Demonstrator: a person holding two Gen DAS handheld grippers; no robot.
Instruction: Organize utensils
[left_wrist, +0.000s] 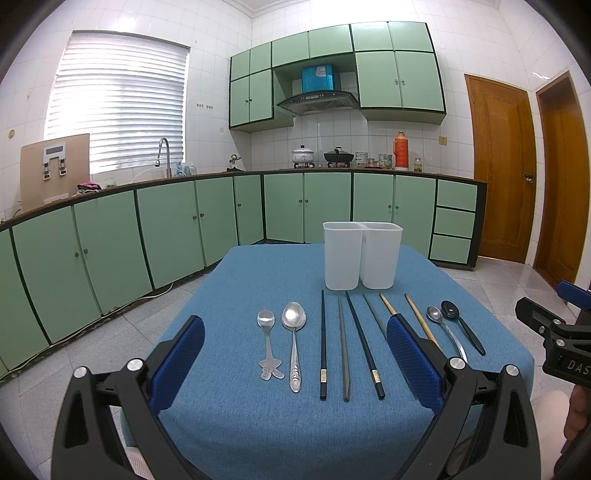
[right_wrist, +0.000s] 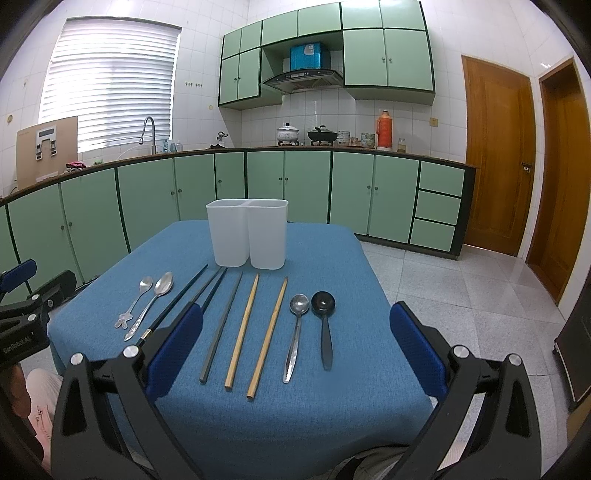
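A white two-compartment holder (left_wrist: 362, 258) (right_wrist: 247, 236) stands at the far middle of the blue-clothed table (left_wrist: 258, 424) (right_wrist: 332, 424). In front of it lies a row of utensils. From the left: a small steel spoon (left_wrist: 266, 332) (right_wrist: 142, 291), a large steel spoon (left_wrist: 294, 339) (right_wrist: 157, 295), black chopsticks (left_wrist: 323, 343) (right_wrist: 181, 295), grey chopsticks (left_wrist: 343, 347) (right_wrist: 221, 328), wooden chopsticks (left_wrist: 421, 321) (right_wrist: 243, 328), a steel spoon (left_wrist: 445, 328) (right_wrist: 297, 325) and a black spoon (left_wrist: 461, 326) (right_wrist: 324, 321). My left gripper (left_wrist: 294, 325) hovers open above the near left part. My right gripper (right_wrist: 296, 310) hovers open above the near right part. Neither holds anything.
Green floor cabinets (left_wrist: 110, 243) run along the left and back walls, with a tiled floor (right_wrist: 461, 288) around the table. Wooden doors (right_wrist: 495, 155) stand at the right. A person's light trouser leg (right_wrist: 40, 398) shows at the table's near edge.
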